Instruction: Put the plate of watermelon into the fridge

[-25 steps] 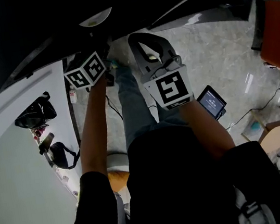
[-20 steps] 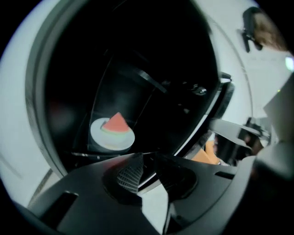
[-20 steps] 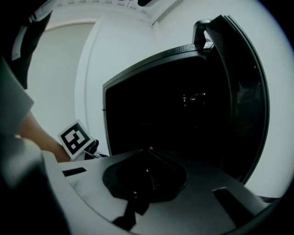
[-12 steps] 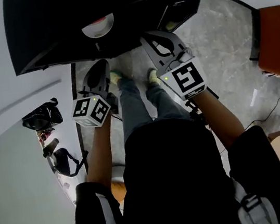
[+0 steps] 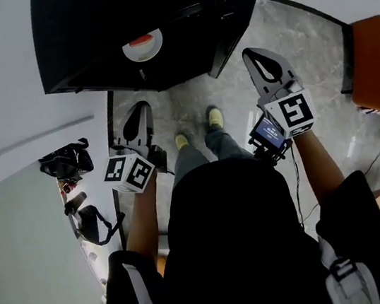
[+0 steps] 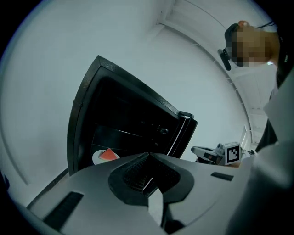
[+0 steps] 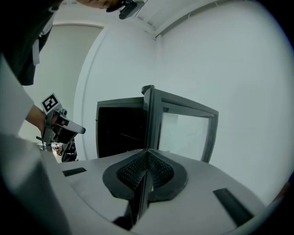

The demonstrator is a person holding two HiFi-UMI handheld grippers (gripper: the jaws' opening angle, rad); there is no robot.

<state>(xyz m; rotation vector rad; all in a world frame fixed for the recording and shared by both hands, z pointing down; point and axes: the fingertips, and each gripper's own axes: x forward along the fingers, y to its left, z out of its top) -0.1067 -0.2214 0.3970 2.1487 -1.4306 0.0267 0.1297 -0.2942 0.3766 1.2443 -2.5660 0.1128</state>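
The white plate of watermelon [image 5: 142,46] lies on a shelf inside the open black fridge [image 5: 86,35]; the left gripper view shows the plate [image 6: 105,156] with its red wedge low in the dark interior. My left gripper [image 5: 136,107] hangs in front of the fridge's left side, clear of it, its jaws shut and empty. My right gripper [image 5: 254,52] is held beside the open fridge door [image 5: 236,15], also shut with nothing in it. In the gripper views, the pads of the left gripper [image 6: 148,157] and of the right gripper [image 7: 147,156] meet.
The fridge door [image 7: 183,126] stands swung out to the right. Black bags [image 5: 65,162] lie on the floor by the left wall. An orange chair [image 5: 374,61] stands at the right. A small screen [image 5: 269,133] sits under my right arm. The person's feet [image 5: 200,128] stand before the fridge.
Both grippers have pulled back and away from the fridge opening, and the right one swung out to the right. The plate stays on the shelf inside.
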